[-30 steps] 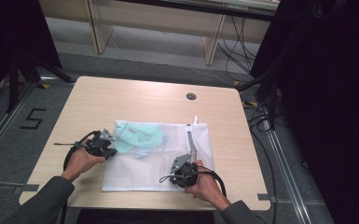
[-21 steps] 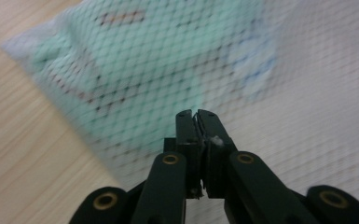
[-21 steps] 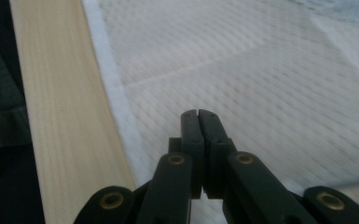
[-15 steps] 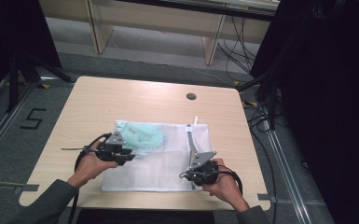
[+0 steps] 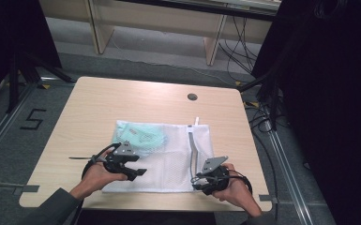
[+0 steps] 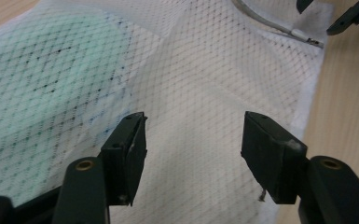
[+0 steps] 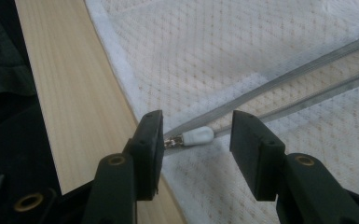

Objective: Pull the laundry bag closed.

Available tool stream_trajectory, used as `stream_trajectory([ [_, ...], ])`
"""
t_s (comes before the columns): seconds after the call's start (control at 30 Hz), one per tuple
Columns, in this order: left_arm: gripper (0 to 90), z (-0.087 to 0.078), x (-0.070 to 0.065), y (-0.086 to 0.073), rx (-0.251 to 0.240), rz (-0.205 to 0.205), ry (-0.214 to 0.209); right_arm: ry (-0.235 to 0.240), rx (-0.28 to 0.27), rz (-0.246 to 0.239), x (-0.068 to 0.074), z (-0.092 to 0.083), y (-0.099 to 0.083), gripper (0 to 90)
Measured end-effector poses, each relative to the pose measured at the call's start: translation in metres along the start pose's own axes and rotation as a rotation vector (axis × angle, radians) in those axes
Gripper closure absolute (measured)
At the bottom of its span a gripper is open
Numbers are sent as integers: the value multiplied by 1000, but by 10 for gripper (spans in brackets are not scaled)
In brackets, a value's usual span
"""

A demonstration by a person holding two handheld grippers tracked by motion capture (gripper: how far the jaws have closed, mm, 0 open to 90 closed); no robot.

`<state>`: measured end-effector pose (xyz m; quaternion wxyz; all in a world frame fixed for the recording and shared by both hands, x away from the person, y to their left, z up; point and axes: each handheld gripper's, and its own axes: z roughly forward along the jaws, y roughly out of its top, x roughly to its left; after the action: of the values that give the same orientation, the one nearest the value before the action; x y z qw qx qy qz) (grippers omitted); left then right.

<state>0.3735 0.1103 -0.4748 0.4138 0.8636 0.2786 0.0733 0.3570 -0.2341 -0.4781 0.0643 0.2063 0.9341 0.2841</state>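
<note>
A white mesh laundry bag [image 5: 169, 164] lies flat on the wooden table [image 5: 122, 98], with a teal garment [image 5: 143, 136] inside its left half. A grey zipper [image 5: 192, 145] runs down the bag's right part. My left gripper [image 5: 138, 171] hovers over the bag's near left area [image 6: 191, 107]. Its jaws have just been opening and stand open, with nothing between them. My right gripper [image 5: 196, 180] is at the bag's near edge. Its jaws have also just been opening. The white zipper pull [image 7: 198, 136] lies between them, and the pads are clear of it.
The table's near edge [image 7: 70, 107] runs close beside the right gripper. A round cable hole [image 5: 192, 97] sits at the table's far right. Cables [image 5: 262, 117] lie on the floor to the right, and a "5" mark [image 5: 33, 119] to the left.
Both grippers went from shut to open. The left hand moved right onto the bag. The right hand shifted right along the bag's near edge.
</note>
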Motion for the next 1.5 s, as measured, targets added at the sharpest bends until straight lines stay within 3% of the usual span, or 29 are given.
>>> stream_trajectory([
  [0.07,393,0,-2,0,5,6,-8,9,-1,-25,-2,1,0,530],
  [0.1,378,1,-2,-1,29,18,-9,22,13,-7,0,4,1,521],
  [0.17,371,2,-2,-2,41,13,-11,29,11,-27,0,7,2,508],
  [0.2,366,2,-1,-2,51,21,-2,44,10,-58,-3,9,4,506],
  [0.23,365,3,-2,-2,29,9,-6,46,17,-54,-3,9,4,491],
  [0.27,363,2,0,-2,50,23,-2,47,22,-24,-2,10,4,484],
  [0.3,359,2,-1,-2,49,2,4,53,17,-53,-5,12,5,483],
  [0.4,354,3,1,-2,54,7,3,64,26,-47,-6,14,4,477],
  [0.6,332,6,-1,-3,53,-21,0,67,28,-28,-4,15,4,470],
  [0.63,332,5,1,-3,73,2,1,79,26,-52,-6,16,5,471],
  [0.67,332,4,2,-3,77,23,2,86,28,-46,-5,16,5,473],
  [0.77,328,4,1,-3,77,13,7,83,50,-38,-4,15,5,476],
  [0.83,320,5,1,-3,74,7,11,86,45,-31,-3,15,5,488],
  [0.93,319,5,1,-3,73,7,5,98,33,-60,-4,13,6,523],
  [1.03,315,5,1,-3,73,6,6,109,27,-32,-2,9,5,581],
  [1.1,315,5,1,-3,76,1,7,122,28,-59,-3,9,4,602],
  [1.2,314,6,1,-3,77,0,6,124,44,-44,0,9,4,632],
  [1.23,313,5,1,-3,77,1,7,124,36,-70,-1,10,5,651],
  [1.3,312,5,2,-3,78,3,12,129,37,-53,0,8,6,660],
  [1.37,311,6,1,-4,78,-11,8,129,24,-82,-1,8,7,677],
  [1.5,309,6,1,-4,81,-4,11,134,38,-57,1,7,7,756],
])
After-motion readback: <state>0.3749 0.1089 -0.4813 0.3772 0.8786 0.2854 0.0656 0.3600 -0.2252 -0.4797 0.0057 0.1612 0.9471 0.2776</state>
